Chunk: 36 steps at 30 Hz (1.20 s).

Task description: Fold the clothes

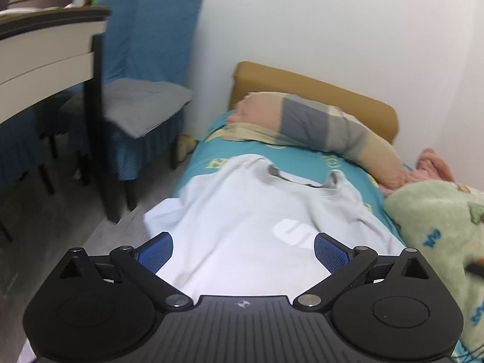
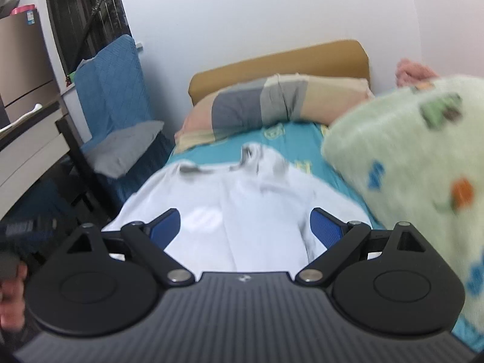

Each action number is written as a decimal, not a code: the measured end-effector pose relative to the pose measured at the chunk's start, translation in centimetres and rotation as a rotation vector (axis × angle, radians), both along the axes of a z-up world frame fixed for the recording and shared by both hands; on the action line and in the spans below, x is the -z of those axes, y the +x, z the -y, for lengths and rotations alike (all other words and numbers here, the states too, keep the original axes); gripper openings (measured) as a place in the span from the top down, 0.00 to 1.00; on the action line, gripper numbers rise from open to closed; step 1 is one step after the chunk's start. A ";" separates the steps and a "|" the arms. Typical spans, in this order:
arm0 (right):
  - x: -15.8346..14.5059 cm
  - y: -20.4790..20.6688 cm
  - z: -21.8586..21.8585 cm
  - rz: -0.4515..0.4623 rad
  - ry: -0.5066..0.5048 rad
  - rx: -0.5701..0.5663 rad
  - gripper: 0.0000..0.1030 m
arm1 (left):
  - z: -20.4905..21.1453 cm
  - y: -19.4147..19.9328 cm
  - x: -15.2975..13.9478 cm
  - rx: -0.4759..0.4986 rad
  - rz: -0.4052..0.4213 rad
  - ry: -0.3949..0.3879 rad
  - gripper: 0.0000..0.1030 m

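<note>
Pale, thin cotton is my read of the shirt (image 1: 242, 211), which lies spread on the teal sheet (image 1: 302, 157) in the middle of both views, collar toward the top of the frame and a white print near its centre; it looks light, limp and easy to crease, so it should drape and slide rather than hold a shape, and a pinch at an edge, by the hem corners or the shoulder seams, seems the surest hold, since a grab in the flat middle would only bunch it. Left gripper (image 1: 243, 249) hangs above the lower part of the shirt with its jaws spread wide and nothing between them; right gripper (image 2: 245, 225) is likewise wide and empty over the same cloth. Just right of the shirt a green blanket (image 2: 408, 166) bulks up and, by my guess, crowds that sleeve. Above the collar lies a patchwork pillow (image 1: 317, 124) against a tan headboard (image 1: 317, 84), with pink cloth (image 1: 432, 166) at far right. At left, off the bed, stand a blue chair (image 1: 145, 60) and a desk (image 1: 45, 45), well apart from the shirt
</note>
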State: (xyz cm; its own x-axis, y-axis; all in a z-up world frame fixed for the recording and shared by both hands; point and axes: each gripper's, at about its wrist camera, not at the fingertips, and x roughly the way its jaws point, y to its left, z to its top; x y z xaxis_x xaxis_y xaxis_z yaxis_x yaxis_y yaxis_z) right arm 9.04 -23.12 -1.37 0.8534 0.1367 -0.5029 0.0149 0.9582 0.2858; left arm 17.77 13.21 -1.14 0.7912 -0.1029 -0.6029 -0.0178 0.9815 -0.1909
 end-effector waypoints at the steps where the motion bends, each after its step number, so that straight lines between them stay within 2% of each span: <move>1: 0.5 -1.0 0.2 -0.002 0.015 0.008 0.09 | -0.6 -0.1 0.0 -0.023 -0.003 -0.010 0.02; 4: 2.1 -3.1 0.7 -0.006 0.075 0.020 0.09 | -3.1 1.0 1.3 -0.106 -0.034 -0.087 0.03; 7: 4.3 -3.4 0.7 -0.029 0.111 0.027 0.09 | -5.7 2.1 3.4 -0.196 -0.068 -0.170 0.05; 12: 7.1 -1.5 0.8 -0.049 0.111 0.049 0.09 | -9.6 4.4 7.6 -0.321 -0.120 -0.264 0.09; 15: 8.6 0.2 1.6 -0.057 0.148 0.072 0.09 | -11.5 6.0 10.4 -0.398 -0.125 -0.360 0.10; 18: 10.5 1.8 2.4 -0.077 0.165 0.103 0.09 | -12.2 8.3 13.1 -0.428 -0.116 -0.466 0.17; 20: 11.6 2.8 2.9 -0.092 0.176 0.122 0.09 | -12.0 9.9 14.3 -0.431 -0.103 -0.484 0.21; 21: 12.0 3.1 3.1 -0.095 0.180 0.130 0.09 | -11.8 10.6 14.6 -0.437 -0.095 -0.480 0.22; 24: 13.2 4.2 3.7 -0.104 0.192 0.154 0.09 | -11.4 12.7 15.1 -0.445 -0.079 -0.439 0.38; 25: 13.6 4.6 3.9 -0.107 0.196 0.162 0.09 | -11.1 13.5 14.9 -0.431 -0.085 -0.409 0.53; 26: 14.0 5.0 4.1 -0.110 0.200 0.170 0.09 | -10.8 14.2 14.7 -0.416 -0.091 -0.380 0.74; 28: 14.7 5.7 4.5 -0.117 0.209 0.184 0.09 | -10.3 15.6 14.3 -0.387 -0.103 -0.321 0.95; 30: 14.9 5.8 4.7 -0.115 0.211 0.186 0.09 | -9.7 17.0 13.9 -0.357 -0.115 -0.261 0.97; 32: 14.6 5.7 4.6 -0.100 0.183 0.185 0.09 | -9.5 17.9 12.0 -0.338 -0.069 -0.161 0.98; 34: 14.4 5.6 4.5 -0.084 0.155 0.184 0.09 | -10.3 18.6 10.1 -0.395 -0.042 -0.078 0.98; 36: 14.1 5.5 4.4 -0.069 0.127 0.183 0.09 | -10.4 18.0 9.7 -0.387 -0.051 -0.064 0.98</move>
